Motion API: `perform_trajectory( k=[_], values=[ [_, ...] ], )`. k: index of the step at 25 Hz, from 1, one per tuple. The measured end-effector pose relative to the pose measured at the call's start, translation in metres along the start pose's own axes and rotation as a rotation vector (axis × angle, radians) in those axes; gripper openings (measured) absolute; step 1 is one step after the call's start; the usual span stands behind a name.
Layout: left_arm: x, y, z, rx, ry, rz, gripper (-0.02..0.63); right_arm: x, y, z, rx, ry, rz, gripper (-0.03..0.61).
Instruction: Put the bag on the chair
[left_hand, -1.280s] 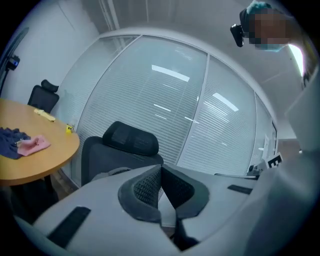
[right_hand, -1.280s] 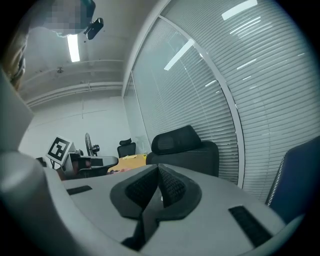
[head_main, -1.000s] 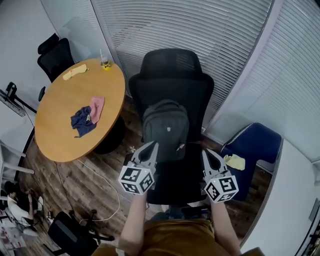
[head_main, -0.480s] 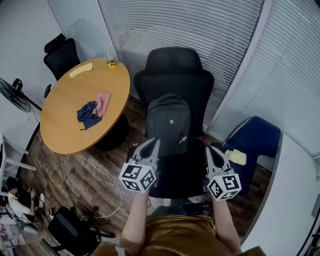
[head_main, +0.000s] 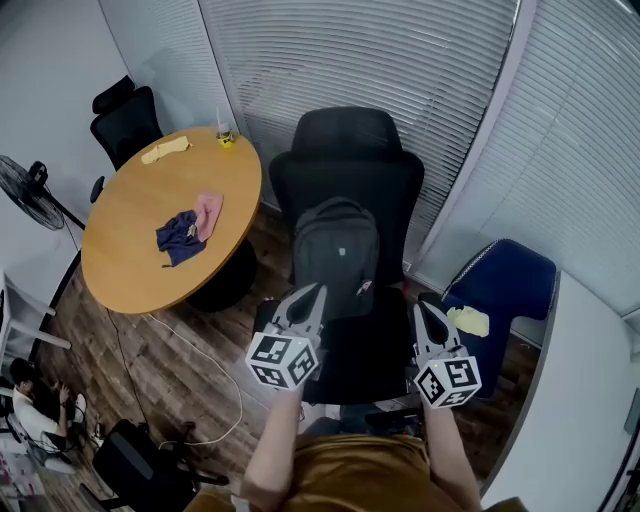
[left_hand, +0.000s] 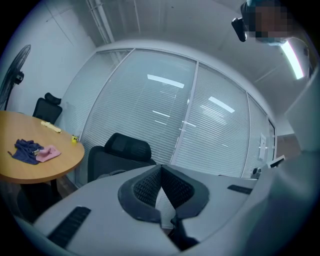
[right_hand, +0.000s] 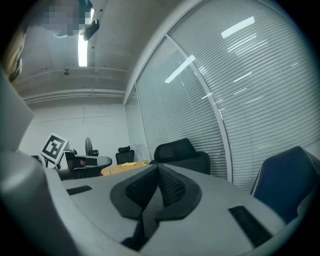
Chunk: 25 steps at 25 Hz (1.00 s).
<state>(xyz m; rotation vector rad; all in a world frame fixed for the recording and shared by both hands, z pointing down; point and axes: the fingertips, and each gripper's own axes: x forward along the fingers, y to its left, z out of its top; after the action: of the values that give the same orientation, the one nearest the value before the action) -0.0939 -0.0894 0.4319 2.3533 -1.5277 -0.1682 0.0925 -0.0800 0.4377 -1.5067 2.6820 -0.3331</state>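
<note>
Starting at the pinchy end: the left gripper (left_hand: 160, 169) has its jaws clamped right together with nothing between the pads, and the right gripper (right_hand: 159, 169) is the same, tips meeting on empty air. So neither one is carrying anything. Both point roughly level at the black office chair (head_main: 345, 165) from in front of it, the left one toward the seat's left side and the right one toward its right. From the head view I can't say for sure whether the left tips brush the bag or just overlap it, but the gripper views show nothing pinched. The bag (head_main: 336, 255), a dark grey backpack, is already on the chair, standing upright on the seat with its back against the backrest. Further out there's a round wooden table (head_main: 120, 270) to the left with a blue cloth (head_main: 176, 238) and a pink cloth (head_main: 208, 212) on it, and a blue armchair (head_main: 510, 285) to the right by the blinds. My read is that the placing itself is done and this is the letting-go, backing-off bit. The next move shouldn't need much, just pulling both grippers straight back without snagging a strap, and checking the bag doesn't slump forward off the seat.
</note>
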Motion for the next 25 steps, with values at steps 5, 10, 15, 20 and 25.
perform_trajectory(
  k=[5,10,15,20,25],
  values=[
    [0.002,0.001,0.001,-0.01,-0.001,-0.002,0.023,-0.002,-0.004,0.004,-0.01,-0.001,-0.013,0.012],
    [0.002,0.001,0.0,-0.012,-0.002,-0.006,0.023,-0.004,-0.004,0.003,-0.009,0.002,-0.018,0.012],
    [0.005,-0.001,0.004,-0.012,-0.009,-0.011,0.023,-0.007,-0.004,0.002,-0.005,-0.001,-0.025,0.012],
    [0.008,-0.002,0.005,-0.011,-0.016,-0.011,0.023,-0.011,-0.01,0.002,-0.003,-0.003,-0.036,0.012],
    [0.009,-0.004,0.005,-0.008,-0.011,-0.017,0.023,-0.014,-0.013,0.004,-0.001,-0.005,-0.043,0.012]
  ],
)
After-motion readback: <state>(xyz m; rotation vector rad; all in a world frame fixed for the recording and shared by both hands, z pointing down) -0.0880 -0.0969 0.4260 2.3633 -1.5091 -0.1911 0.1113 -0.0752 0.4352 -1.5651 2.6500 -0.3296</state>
